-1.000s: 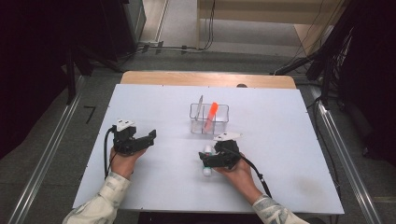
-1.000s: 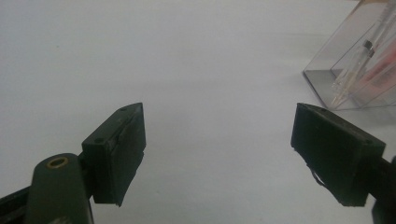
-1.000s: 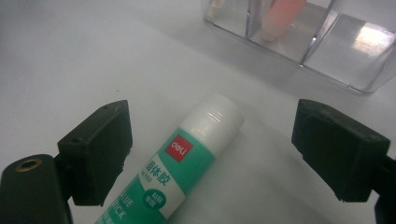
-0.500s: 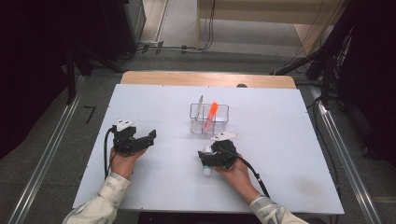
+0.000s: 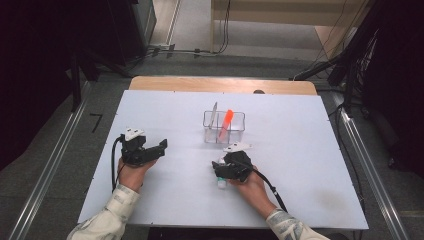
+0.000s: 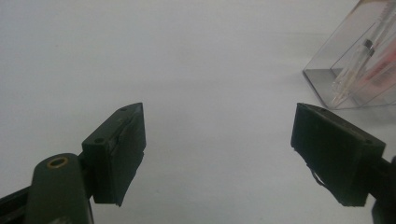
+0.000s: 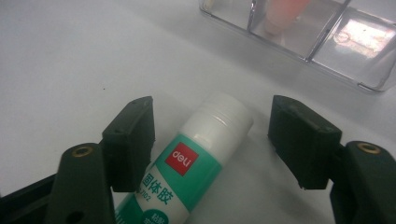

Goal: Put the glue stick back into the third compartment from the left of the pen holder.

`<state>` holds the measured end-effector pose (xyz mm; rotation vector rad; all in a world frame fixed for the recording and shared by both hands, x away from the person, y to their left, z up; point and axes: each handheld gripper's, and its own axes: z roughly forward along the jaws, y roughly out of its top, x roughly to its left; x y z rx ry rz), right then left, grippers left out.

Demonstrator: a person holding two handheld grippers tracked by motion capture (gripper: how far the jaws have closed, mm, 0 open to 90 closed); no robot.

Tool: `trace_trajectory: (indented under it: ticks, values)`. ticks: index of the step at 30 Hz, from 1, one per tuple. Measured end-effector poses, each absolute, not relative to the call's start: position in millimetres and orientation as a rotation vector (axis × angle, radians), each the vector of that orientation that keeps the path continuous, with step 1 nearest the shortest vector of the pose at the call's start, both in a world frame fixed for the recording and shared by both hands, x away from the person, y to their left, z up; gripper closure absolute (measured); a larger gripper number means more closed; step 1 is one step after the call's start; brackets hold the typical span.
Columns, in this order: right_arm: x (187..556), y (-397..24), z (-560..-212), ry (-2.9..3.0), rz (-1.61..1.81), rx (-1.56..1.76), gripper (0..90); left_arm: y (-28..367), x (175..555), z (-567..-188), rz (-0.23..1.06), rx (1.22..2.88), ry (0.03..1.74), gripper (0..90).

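A white and green glue stick [image 7: 196, 154] lies on the white table [image 5: 300, 150], and it pokes out beneath the right hand [image 5: 220, 184]. My right gripper [image 7: 210, 135] straddles it near the cap. Its jaws have just been closing. The left pad sits right beside the tube, and a gap remains at the right pad. In the high view the right gripper [image 5: 218, 173] points toward the table's left. My left gripper [image 6: 217, 144] stands open over bare table, with nothing between its jaws, and rests at the table's left [image 5: 161, 147].
A clear plastic organizer [image 5: 239, 131] stands just beyond the right gripper, holding an orange marker [image 5: 226, 121] and a clear pen [image 5: 214, 114]. The organizer [image 6: 327, 79] appears at the upper right of the left gripper view and along the top of the right gripper view [image 7: 327, 42].
The right gripper's jaws have drawn closer together around the glue stick, and the hand has shifted slightly. The left hand and gripper have stayed put.
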<state>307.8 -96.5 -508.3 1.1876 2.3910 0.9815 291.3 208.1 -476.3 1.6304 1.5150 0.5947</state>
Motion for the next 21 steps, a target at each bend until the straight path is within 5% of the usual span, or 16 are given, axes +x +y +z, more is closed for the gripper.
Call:
trace_trajectory:
  ticks: [7, 21]
  values:
    - [307.5, -96.4, -506.8, 2.406, 0.989, 1.182, 43.9, 208.0, 291.3, -476.3, 0.595, 1.627, 1.516, 18.3]
    - [310.5, -98.4, -505.3, 2.440, 1.003, 1.159, 52.0, 208.0, 291.4, -476.3, 0.592, 1.626, 1.516, 18.3]
